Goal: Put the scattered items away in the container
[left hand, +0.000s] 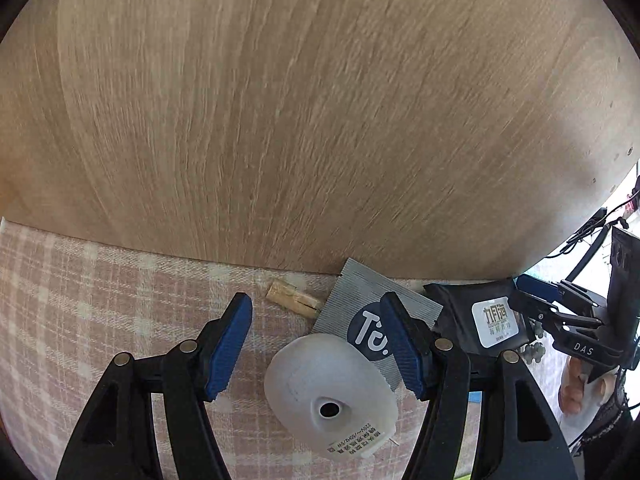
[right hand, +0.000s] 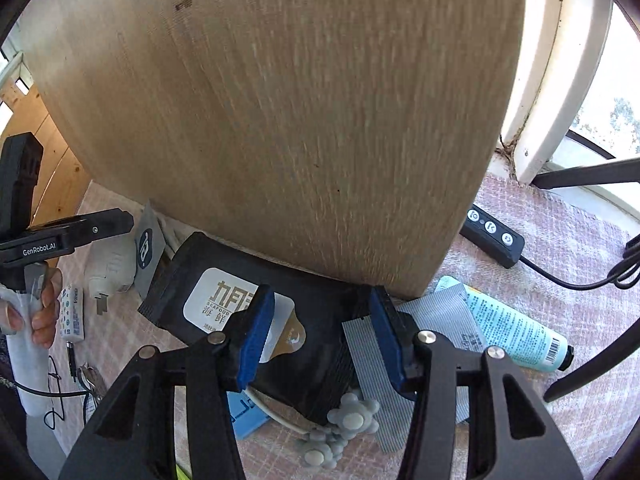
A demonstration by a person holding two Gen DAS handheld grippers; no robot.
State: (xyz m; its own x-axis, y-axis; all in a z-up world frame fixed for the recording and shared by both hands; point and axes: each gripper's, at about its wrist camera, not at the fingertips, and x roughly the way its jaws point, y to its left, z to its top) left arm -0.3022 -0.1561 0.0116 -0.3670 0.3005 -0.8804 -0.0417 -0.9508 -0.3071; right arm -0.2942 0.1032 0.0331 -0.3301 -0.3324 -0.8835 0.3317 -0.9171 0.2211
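Note:
A tall wooden container wall (left hand: 300, 120) fills both views (right hand: 300, 120). My left gripper (left hand: 324, 344) is open, its fingers either side of a white plug-in night light (left hand: 328, 392) lying on the checked cloth. A grey "Tu" sachet (left hand: 372, 320) and a small wooden clip (left hand: 294, 300) lie just beyond it. My right gripper (right hand: 322, 336) is open over a black seafood wet-wipe pack (right hand: 248, 300), which also shows in the left wrist view (left hand: 480, 320).
A grey striped pouch (right hand: 372, 364), a pale blue tube (right hand: 516, 332), grey bobbled toys (right hand: 344, 428), a blue card (right hand: 244, 412), a black remote with cable (right hand: 492, 236), a small box (right hand: 72, 312) and a window frame (right hand: 552, 80) surround the pack.

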